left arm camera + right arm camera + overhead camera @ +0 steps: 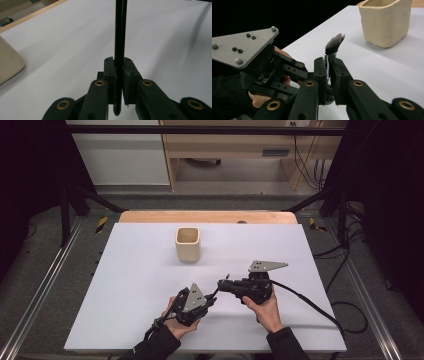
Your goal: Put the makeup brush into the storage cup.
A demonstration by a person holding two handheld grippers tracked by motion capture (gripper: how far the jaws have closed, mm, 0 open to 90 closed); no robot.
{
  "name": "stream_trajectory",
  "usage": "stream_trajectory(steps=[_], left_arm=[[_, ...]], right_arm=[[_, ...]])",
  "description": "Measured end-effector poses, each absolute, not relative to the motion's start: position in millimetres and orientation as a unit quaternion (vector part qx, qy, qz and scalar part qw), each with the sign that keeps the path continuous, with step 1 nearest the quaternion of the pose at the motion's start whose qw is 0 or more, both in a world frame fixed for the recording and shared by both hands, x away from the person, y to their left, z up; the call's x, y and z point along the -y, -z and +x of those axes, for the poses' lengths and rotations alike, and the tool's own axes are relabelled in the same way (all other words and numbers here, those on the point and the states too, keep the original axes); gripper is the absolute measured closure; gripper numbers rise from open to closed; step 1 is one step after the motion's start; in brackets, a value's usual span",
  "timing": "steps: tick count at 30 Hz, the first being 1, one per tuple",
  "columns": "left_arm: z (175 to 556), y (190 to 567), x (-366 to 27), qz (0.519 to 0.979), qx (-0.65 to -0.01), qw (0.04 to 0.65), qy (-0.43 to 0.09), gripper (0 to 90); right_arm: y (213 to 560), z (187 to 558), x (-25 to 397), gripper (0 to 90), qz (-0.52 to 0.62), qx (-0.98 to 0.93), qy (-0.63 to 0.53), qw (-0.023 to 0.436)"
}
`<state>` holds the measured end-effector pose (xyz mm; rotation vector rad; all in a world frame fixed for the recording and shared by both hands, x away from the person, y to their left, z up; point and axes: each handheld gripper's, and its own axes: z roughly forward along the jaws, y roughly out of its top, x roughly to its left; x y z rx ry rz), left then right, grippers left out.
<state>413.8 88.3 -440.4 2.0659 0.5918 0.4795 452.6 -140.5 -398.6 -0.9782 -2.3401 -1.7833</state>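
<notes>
Black and thin, the brush (334, 46) was pinched at both ends: the left hand-held gripper (119, 75) squeezed its handle, and the right hand-held gripper (328, 67) squeezed it just under the grey bristles. It hung over the near part of the tabletop (135, 295). If both pulled different ways, the brush could bend or slip out. The cream cup (187, 244) stood well apart, with lots of open white room around it and the edges far off.
</notes>
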Motion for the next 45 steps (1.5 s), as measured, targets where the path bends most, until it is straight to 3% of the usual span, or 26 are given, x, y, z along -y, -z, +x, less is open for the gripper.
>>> stream_trajectory(steps=[5,9,10,13,20,24,34,45], left_arm=[[414,440,-88,0.835,-0.24,0.454,-0.198,82.7],[413,438,-88,0.833,-0.24,0.456,-0.199,74.2],[413,437,-87,0.833,-0.241,0.455,-0.202,65.5],[413,431,-85,0.832,-0.242,0.453,-0.21,54.0],[415,420,-78,0.829,-0.244,0.448,-0.228,47.5],[416,416,-71,0.828,-0.241,0.449,-0.233,48.3],[419,416,-64,0.827,-0.248,0.45,-0.229,70.1],[420,416,-67,0.824,-0.26,0.453,-0.22,81.5]], right_arm=[[399,452,140,83.8,-0.314,0.754,0.577,0.017],[398,451,141,83.9,-0.319,0.755,0.573,-0.001],[398,451,141,83.9,-0.321,0.756,0.57,-0.011],[398,450,140,83.9,-0.324,0.757,0.567,-0.017],[399,450,139,83.8,-0.326,0.758,0.565,-0.022],[400,450,138,83.8,-0.325,0.758,0.565,-0.023],[401,450,137,83.8,-0.324,0.759,0.564,-0.023],[402,449,136,83.8,-0.323,0.76,0.564,-0.021]])
